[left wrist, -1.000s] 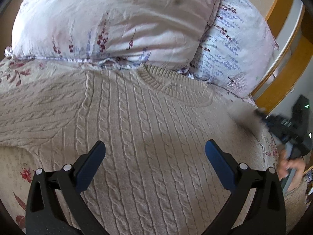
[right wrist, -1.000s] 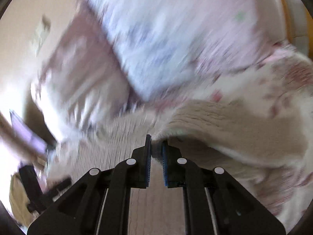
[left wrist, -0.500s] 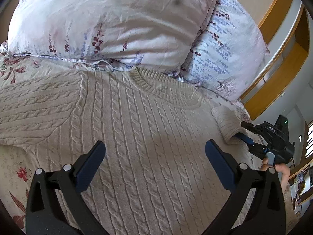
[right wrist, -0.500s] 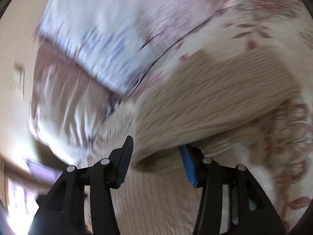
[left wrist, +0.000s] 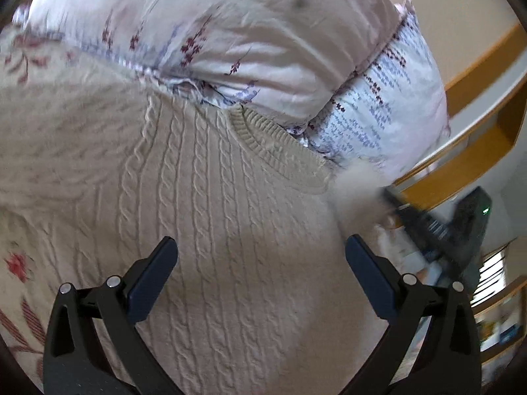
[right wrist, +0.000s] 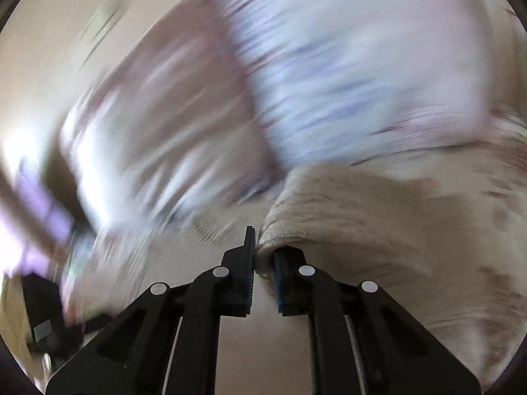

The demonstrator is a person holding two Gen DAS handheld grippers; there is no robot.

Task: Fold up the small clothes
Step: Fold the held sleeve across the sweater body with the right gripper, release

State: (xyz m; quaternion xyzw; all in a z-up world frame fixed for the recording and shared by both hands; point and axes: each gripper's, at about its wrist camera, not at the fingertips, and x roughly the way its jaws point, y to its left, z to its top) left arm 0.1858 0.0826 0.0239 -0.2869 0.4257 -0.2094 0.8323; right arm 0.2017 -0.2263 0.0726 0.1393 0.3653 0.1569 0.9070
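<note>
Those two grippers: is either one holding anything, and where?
The right gripper pinches the sweater by its sleeve end. The left gripper holds nothing.

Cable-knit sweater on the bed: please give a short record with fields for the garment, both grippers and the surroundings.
garment: beige cable-knit sweater, spread flat on the bed, neckline toward the pillows
left gripper: jaws wide open, above the sweater body, holding nothing
right gripper: jaws shut on the sweater sleeve
surroundings: two floral pillows, floral bedsheet
image quality: right wrist view strongly blurred
</note>
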